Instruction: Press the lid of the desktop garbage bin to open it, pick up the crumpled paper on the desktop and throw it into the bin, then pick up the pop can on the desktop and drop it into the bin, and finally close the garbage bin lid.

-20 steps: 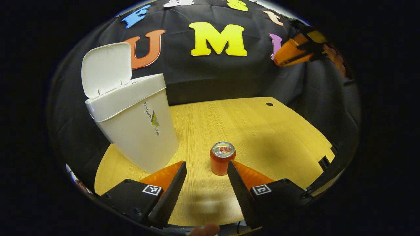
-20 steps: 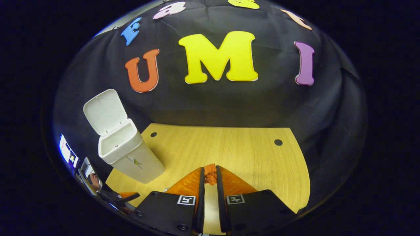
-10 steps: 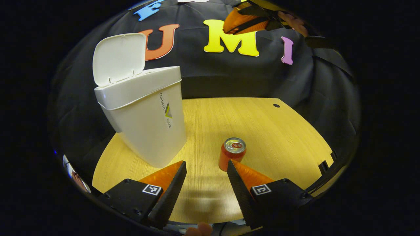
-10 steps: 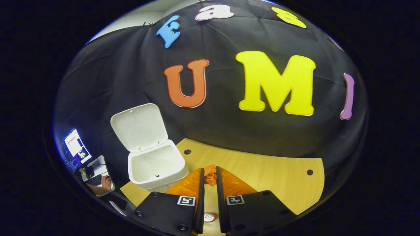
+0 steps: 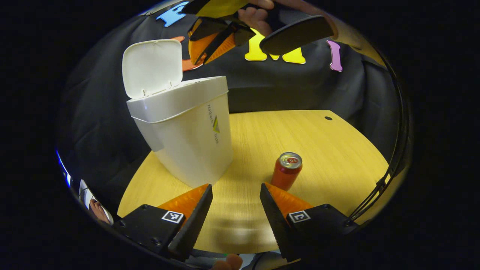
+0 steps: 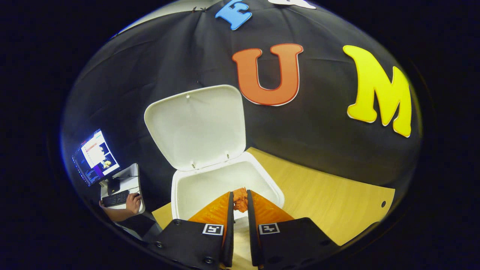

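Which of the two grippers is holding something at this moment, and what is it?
The right gripper: its fingers are closed on the crumpled paper above the open bin. The left gripper is open, with nothing between its fingers.

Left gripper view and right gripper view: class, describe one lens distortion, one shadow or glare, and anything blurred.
Left gripper view: fisheye bends the table edge into a curve; soft shadows fall ahead of the left gripper; glare on the pop can top. Right gripper view: the bin rim bulges, its open lid is evenly lit; the crumpled paper looks soft.
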Tool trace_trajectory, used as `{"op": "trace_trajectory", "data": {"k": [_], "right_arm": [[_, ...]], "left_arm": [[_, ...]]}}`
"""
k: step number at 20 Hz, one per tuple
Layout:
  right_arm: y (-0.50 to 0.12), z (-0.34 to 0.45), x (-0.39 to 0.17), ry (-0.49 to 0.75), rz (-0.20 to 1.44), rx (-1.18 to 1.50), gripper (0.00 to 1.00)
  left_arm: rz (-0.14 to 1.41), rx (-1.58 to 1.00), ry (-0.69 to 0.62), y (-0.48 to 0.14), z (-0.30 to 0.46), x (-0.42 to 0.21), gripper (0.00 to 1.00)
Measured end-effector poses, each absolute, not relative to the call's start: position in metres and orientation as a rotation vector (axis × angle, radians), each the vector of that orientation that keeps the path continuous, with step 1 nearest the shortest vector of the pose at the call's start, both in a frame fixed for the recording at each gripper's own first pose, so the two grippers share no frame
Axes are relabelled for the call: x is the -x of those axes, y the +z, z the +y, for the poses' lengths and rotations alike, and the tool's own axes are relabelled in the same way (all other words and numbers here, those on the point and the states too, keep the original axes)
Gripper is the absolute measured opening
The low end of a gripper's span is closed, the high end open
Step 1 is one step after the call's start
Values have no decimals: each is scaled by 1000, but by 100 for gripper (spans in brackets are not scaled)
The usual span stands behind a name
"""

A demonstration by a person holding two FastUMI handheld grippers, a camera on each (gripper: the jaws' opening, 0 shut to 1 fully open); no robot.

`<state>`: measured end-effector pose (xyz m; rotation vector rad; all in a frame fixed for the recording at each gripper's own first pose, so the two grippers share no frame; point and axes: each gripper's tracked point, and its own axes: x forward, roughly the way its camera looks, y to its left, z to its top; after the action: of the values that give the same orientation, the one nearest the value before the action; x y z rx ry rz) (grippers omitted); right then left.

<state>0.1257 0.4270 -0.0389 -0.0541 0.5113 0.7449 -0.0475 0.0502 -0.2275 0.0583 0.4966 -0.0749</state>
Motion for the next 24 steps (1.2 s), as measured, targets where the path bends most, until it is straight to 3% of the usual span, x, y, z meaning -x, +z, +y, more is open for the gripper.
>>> {"op": "trace_trajectory", "data": {"k": [2, 6, 8, 9, 10, 15, 19, 24], "right_arm": [[-52, 440, -129, 746, 531, 75, 17], [-66, 456, -125, 768, 539, 90, 27], [-66, 460, -121, 792, 535, 88, 43], [-64, 459, -121, 796, 526, 87, 69], [-62, 457, -122, 792, 517, 80, 79], [-35, 422, -127, 758, 420, 92, 92], [-13, 374, -137, 706, 366, 54, 94], [-4, 284, -173, 508, 334, -67, 94]], "left_arm": [[496, -59, -63, -228, 57, 50, 87], [509, -50, -42, -236, 69, 50, 91], [512, -54, -47, -237, 68, 49, 91], [517, -58, -65, -239, 64, 47, 91], [514, -70, -77, -238, 60, 46, 91], [503, -93, -163, -239, 32, 38, 92], [504, -93, -204, -241, 9, 34, 91], [503, -115, -254, -245, -16, 27, 91]]}}
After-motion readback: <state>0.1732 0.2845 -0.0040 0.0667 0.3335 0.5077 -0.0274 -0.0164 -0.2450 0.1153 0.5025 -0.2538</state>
